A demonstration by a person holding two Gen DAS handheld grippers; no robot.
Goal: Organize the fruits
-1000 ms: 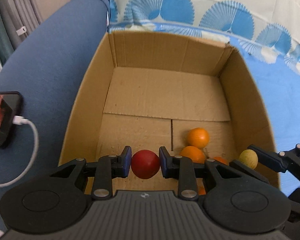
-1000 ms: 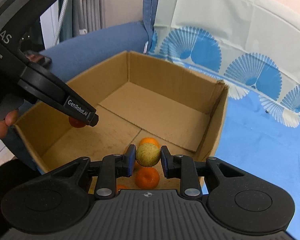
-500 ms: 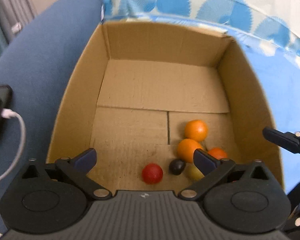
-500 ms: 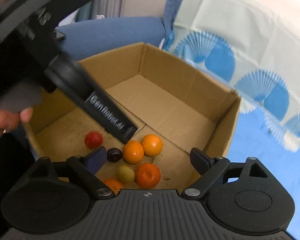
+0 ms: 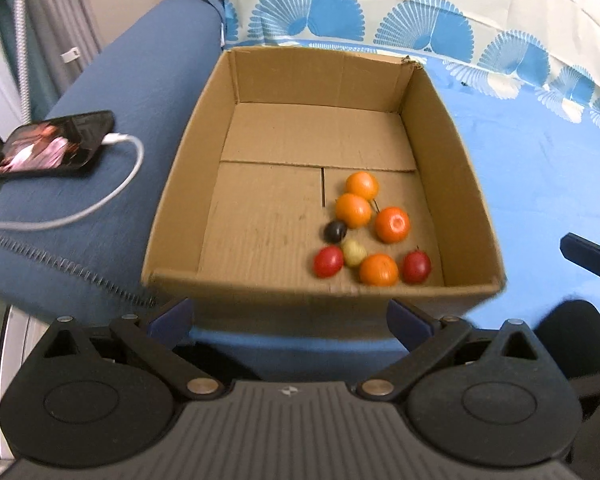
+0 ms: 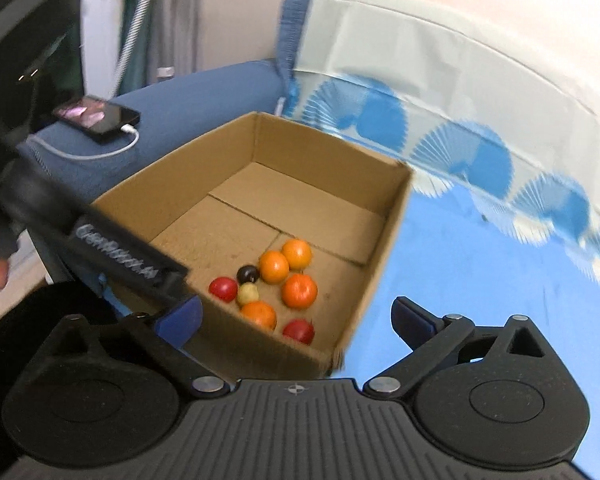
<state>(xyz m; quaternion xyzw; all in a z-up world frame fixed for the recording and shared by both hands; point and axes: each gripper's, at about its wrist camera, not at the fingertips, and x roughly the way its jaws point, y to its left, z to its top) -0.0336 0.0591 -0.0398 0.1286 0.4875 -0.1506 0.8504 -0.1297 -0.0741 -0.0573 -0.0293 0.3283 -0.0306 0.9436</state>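
Left gripper [image 5: 290, 322] spread wide, nothing between fingers, hanging just outside near wall of cardboard box [image 5: 452, 148]. Right gripper [image 6: 296, 314] jaws just been opening, now wide, empty, over near right corner of box. Fruits [image 5: 392, 224] clustered on box floor toward near right corner: four orange, two red, one dark, one pale yellow, some touching. Far and left parts of floor bare. Phone [image 5: 56, 144] with white cable [image 5: 112, 196] on dark blue cushion [image 5: 140, 80] left of box. Light blue cloth [image 5: 540, 184] on right, bare.
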